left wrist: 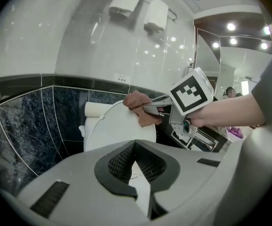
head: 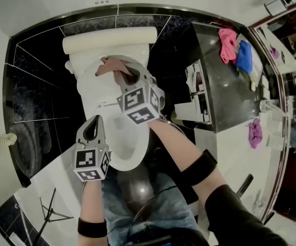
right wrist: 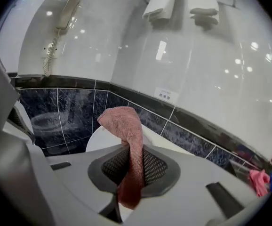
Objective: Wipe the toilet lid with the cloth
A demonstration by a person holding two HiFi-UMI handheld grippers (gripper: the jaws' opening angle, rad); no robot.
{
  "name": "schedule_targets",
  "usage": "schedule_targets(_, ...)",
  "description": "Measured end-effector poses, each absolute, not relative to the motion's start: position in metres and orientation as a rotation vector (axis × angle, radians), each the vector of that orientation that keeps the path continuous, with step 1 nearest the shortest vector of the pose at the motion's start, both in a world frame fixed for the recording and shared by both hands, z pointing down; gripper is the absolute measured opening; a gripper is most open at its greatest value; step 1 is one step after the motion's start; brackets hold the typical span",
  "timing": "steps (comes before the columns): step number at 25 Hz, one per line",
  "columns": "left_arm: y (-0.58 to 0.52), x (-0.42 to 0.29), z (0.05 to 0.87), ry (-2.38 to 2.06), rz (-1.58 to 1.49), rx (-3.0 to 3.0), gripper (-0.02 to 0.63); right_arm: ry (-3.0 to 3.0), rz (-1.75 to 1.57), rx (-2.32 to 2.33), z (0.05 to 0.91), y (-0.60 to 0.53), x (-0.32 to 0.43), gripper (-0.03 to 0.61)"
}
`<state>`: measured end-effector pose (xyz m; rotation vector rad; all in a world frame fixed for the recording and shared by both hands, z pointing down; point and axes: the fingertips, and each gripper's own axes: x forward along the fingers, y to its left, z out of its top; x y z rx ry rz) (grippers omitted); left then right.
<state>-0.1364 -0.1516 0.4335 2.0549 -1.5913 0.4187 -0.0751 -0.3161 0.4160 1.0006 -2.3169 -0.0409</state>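
Note:
The white toilet lid (head: 96, 94) stands raised in front of the tank (head: 109, 39). A reddish-brown cloth (head: 112, 65) is at the lid's top edge, and my right gripper (head: 130, 77) is shut on it. In the right gripper view the cloth (right wrist: 126, 126) sticks up and folds over from between the jaws of the right gripper (right wrist: 131, 173). The left gripper view shows the lid (left wrist: 119, 128) with the cloth (left wrist: 138, 102) pressed by the right gripper (left wrist: 156, 109) at its upper right rim. My left gripper (head: 92, 129) is lower, over the bowl, shut and empty; its jaws (left wrist: 136, 166) meet.
A dark counter (head: 225, 96) stands to the right, with a pink cloth (head: 229, 44), a blue cloth (head: 244, 56) and a purple cloth (head: 255, 132) on it. Black tiled wall surrounds the toilet. A wall phone (right wrist: 63, 18) hangs at the left, folded towels (right wrist: 183, 4) on a rack above. A tripod stand (head: 48, 211) is at the lower left.

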Motion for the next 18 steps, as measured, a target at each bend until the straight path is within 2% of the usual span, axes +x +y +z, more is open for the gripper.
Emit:
schedule_targets(5, -0.158, -0.136, 0.432, -1.597, 0.384, 2.057, 0.0, -2.23, -0.098, 0.966, 0.435, -0.336, -0.092, 0.067)
schedule_targets(18, -0.158, -0.13, 0.458, -1.568, 0.397, 2.027, 0.0, -2.108, 0.161, 1.251, 0.488, -0.349, -0.015, 0.066)
